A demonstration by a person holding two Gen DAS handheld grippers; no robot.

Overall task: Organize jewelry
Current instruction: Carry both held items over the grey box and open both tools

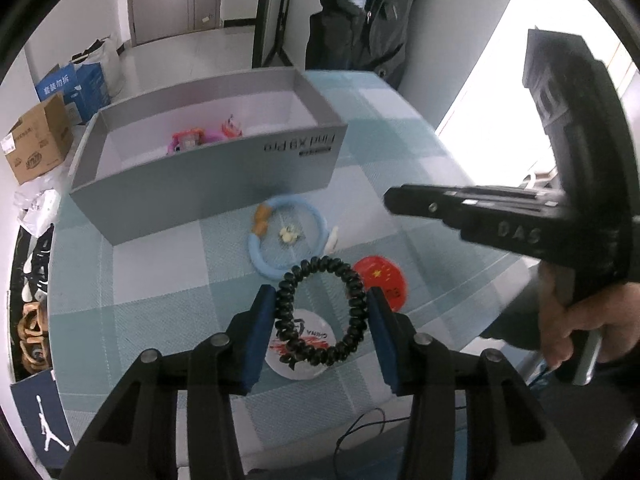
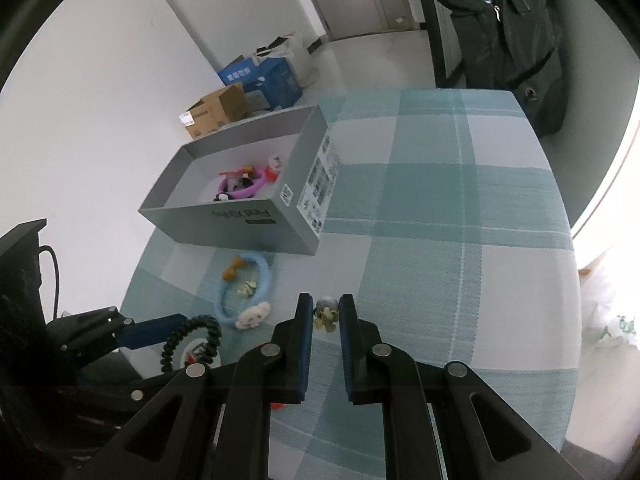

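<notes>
My left gripper (image 1: 322, 304) is shut on a black spiral hair tie (image 1: 320, 312), held by its sides above the checked tablecloth; it also shows in the right wrist view (image 2: 192, 344). My right gripper (image 2: 325, 314) is shut on a small green-and-grey ornament (image 2: 326, 314). A grey box (image 1: 200, 184) stands at the back left with pink and purple pieces (image 1: 192, 140) inside; it also shows in the right wrist view (image 2: 248, 216). A light blue bracelet (image 1: 286, 236) with a small charm (image 1: 289, 234) inside it lies in front of the box.
A red badge (image 1: 384, 280) and a white round badge (image 1: 304, 356) lie on the tablecloth (image 2: 460, 240) under the hair tie. A white plush charm (image 2: 252, 316) sits by the bracelet. Cardboard boxes (image 1: 36, 144) and shoes stand on the floor at left. A dark jacket (image 1: 368, 12) hangs behind.
</notes>
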